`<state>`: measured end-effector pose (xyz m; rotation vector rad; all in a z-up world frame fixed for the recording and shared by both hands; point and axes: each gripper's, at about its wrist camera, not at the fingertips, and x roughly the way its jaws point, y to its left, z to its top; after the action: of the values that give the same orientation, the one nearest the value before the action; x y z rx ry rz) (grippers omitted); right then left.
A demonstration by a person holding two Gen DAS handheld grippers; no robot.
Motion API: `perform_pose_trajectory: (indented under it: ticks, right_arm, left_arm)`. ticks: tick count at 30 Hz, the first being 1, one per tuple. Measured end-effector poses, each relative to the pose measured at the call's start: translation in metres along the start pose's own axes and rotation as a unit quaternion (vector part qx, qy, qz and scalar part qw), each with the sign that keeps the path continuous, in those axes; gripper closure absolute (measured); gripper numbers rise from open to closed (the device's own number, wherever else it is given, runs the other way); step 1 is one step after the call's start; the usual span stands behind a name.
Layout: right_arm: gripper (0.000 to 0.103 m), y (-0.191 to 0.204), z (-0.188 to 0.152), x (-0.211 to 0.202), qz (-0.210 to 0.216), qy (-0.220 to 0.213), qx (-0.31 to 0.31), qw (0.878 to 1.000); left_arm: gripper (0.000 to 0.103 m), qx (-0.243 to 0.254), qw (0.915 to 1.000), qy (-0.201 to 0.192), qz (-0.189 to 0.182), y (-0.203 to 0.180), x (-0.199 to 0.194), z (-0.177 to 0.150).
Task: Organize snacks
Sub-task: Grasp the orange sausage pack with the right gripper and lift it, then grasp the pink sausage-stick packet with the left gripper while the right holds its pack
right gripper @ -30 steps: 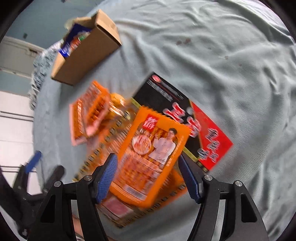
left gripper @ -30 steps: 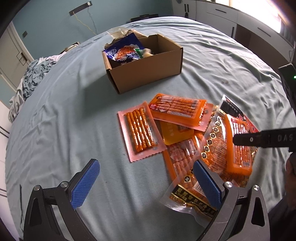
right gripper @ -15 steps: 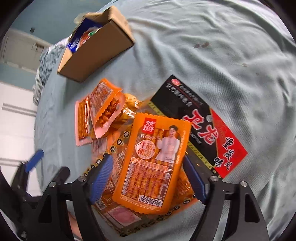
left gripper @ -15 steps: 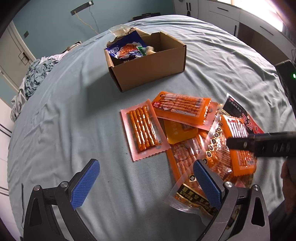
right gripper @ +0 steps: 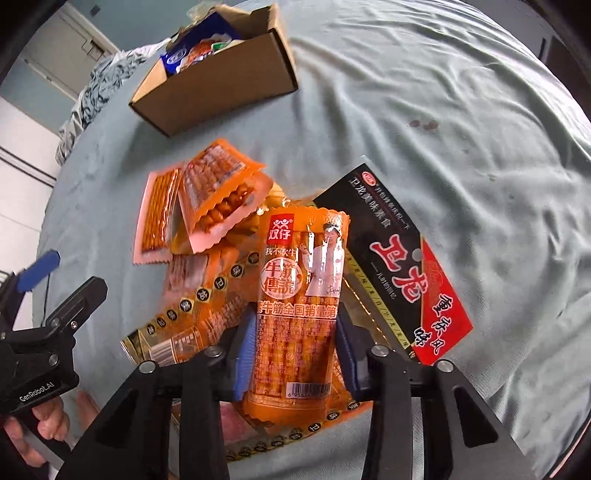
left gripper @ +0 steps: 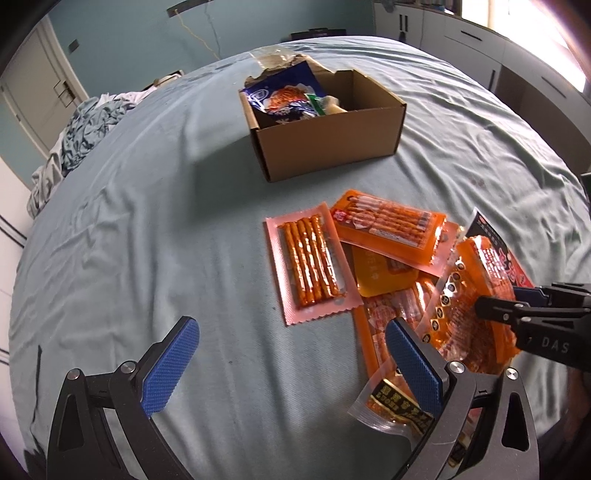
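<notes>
At lower centre, the right gripper pinches the orange snack pack; the left gripper stands spread at frame bottom

Bright daylight enters from window at upper right, blown out. Cardboard box casts soft shadow leftward. Glare on orange snack packet. Strong fisheye curvature, dark vignette at corners; focus sharp.

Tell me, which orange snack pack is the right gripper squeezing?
The right gripper squeezes the orange pack picturing a man in white; its sides bow between the fingers. The other packs lie loose.
</notes>
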<state>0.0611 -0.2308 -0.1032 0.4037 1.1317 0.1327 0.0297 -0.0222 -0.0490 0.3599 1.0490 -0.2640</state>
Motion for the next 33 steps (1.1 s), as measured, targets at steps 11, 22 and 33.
perform_pose_trajectory:
  ticks: [11, 22, 33]
  right_arm:
    - [0.068, -0.013, -0.005, -0.039, 0.031, -0.062, 0.018, 0.997]
    - [0.068, -0.008, 0.001, -0.031, 0.016, -0.058, 0.003, 0.998]
    - [0.068, -0.005, 0.005, -0.020, 0.006, -0.050, -0.007, 0.999]
  left_arm:
    - [0.000, -0.054, 0.9980, 0.031, -0.010, 0.022, 0.024, 0.006]
    - [0.000, -0.085, 0.9911, 0.091, -0.046, 0.022, 0.097, 0.031]
    - [0.020, -0.054, 0.9965, 0.057, -0.026, -0.002, 0.104, 0.037]
